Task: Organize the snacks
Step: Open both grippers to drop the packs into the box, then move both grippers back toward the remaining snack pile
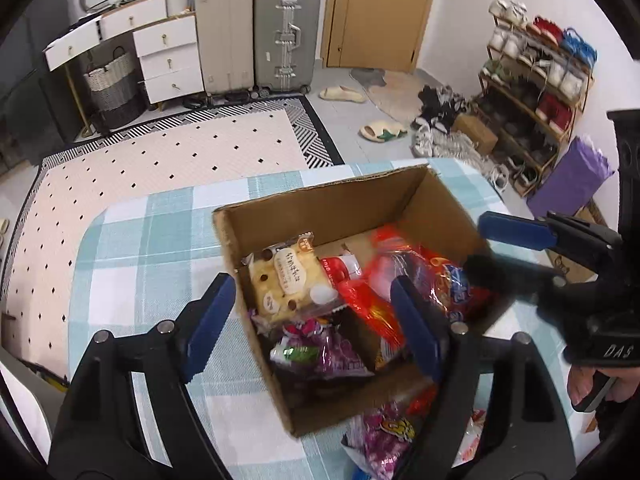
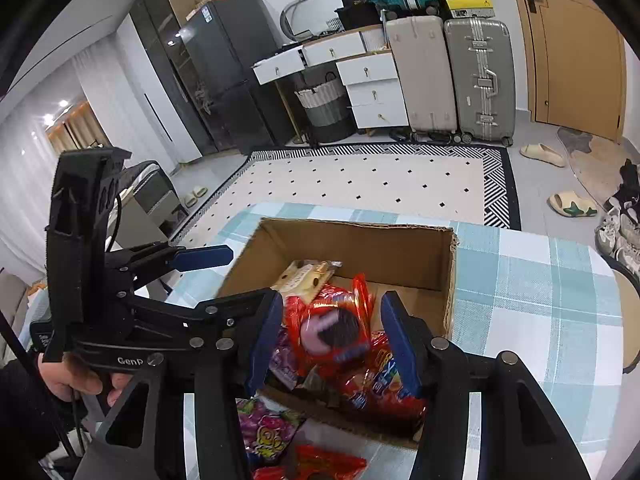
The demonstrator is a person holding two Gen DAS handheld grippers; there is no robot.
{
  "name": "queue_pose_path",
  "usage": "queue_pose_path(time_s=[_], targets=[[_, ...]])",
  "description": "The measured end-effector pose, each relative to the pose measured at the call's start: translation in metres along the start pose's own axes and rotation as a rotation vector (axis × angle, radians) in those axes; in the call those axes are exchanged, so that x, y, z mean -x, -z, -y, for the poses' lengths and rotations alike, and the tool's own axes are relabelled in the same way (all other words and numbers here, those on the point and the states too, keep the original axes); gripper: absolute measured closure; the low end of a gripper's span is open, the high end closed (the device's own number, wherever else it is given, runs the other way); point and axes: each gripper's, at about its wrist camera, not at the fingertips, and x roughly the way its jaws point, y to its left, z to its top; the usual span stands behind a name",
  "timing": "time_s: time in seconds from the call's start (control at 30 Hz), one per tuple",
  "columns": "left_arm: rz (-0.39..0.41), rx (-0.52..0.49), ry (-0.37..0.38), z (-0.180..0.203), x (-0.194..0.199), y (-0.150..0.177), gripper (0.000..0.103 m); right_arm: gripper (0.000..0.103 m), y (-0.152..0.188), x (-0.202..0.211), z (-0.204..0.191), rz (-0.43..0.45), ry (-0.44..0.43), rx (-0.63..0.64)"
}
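An open cardboard box (image 1: 320, 196) (image 2: 360, 236) stands on the checked tablecloth and holds several snack packs: a yellow biscuit pack (image 1: 286, 282) (image 2: 306, 278), red packs (image 1: 404, 272) and a purple pack (image 1: 324, 350). My left gripper (image 1: 312, 328) is open, its jaws either side of the box's near left wall, nothing held. My right gripper (image 2: 332, 336) (image 1: 496, 248) is open above the box's right side; a blurred red pack (image 2: 332, 328) lies between its fingers, apparently loose. More packs lie on the table in front of the box: a purple one (image 1: 386, 436) (image 2: 266, 432) and red ones (image 2: 332, 464).
The table (image 2: 540, 300) has a teal and white cloth, with its edges close behind and beside the box. Beyond it are a dotted rug (image 1: 160, 160), suitcases (image 1: 256, 36), white drawers (image 1: 168, 56), a shoe rack (image 1: 536, 80) and a door (image 1: 380, 12).
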Motion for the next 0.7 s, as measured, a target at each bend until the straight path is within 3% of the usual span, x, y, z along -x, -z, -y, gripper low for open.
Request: queue_pose_path(time_s=[0.13, 0.53, 0.67, 0.7], targets=[[0.04, 0.009, -0.025, -0.006, 0.034, 0.019, 0.023, 0.039, 0.005, 0.026, -0.007, 0.041, 0.002, 0.0], [0.196, 0.018, -0.033, 0.008, 0.138, 0.077, 0.018, 0.035, 0.048, 0.102, -0.048, 0.187, 0.017, 0.029], [0.253, 0.039, -0.024, 0.012, 0.172, 0.099, 0.014, 0.023, 0.07, 0.127, -0.065, 0.247, 0.007, 0.041], [0.263, 0.048, -0.016, 0.013, 0.18, 0.106, 0.01, 0.022, 0.076, 0.131, -0.07, 0.261, 0.008, 0.051]])
